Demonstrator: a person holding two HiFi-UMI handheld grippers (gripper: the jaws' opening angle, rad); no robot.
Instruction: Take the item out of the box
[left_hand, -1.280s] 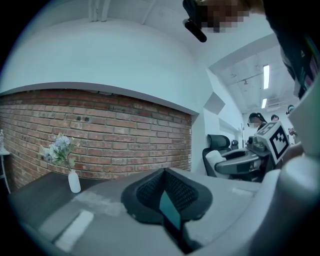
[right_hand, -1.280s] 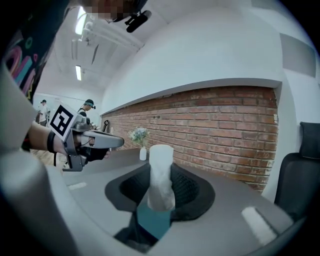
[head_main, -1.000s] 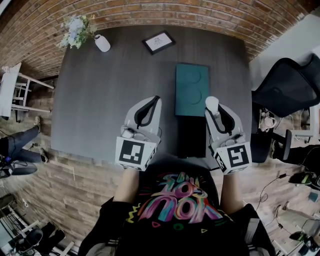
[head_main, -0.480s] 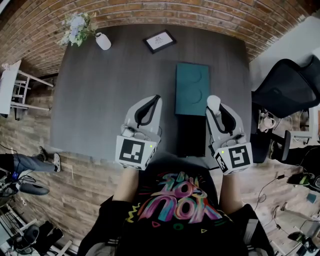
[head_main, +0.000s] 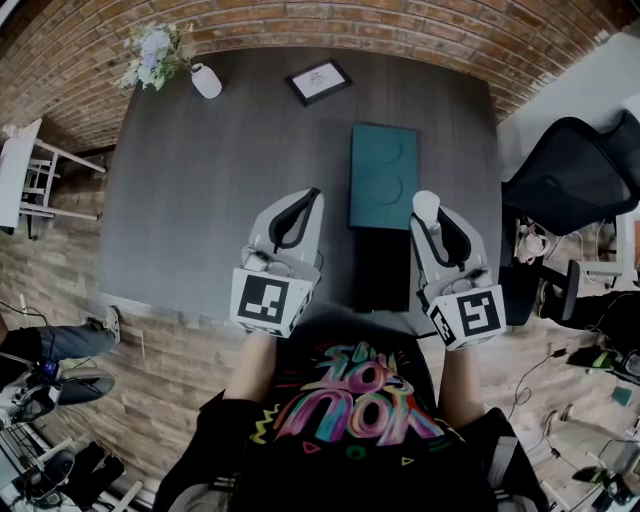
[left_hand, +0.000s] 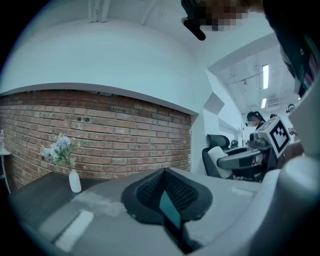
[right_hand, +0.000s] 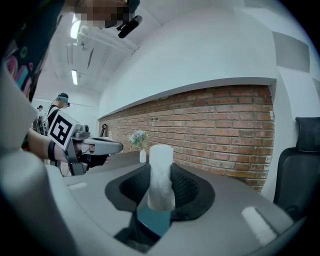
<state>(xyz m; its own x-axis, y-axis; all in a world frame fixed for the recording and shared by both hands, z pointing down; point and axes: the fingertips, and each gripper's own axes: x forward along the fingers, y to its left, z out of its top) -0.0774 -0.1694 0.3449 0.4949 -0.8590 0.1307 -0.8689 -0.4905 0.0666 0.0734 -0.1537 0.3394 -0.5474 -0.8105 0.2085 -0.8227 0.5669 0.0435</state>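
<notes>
Right gripper gripped the white cylinder, apparently clear of the box at ten o'clock; left gripper closed, empty; set-down judged next.

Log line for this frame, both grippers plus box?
left gripper: shut, empty | right gripper: shut on white cylinder, upright | teal box: on table

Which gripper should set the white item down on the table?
Right. The right gripper is clamped on the white item, held up beside the box over the table. The left gripper is shut and empty, so it would need a handover first.
</notes>
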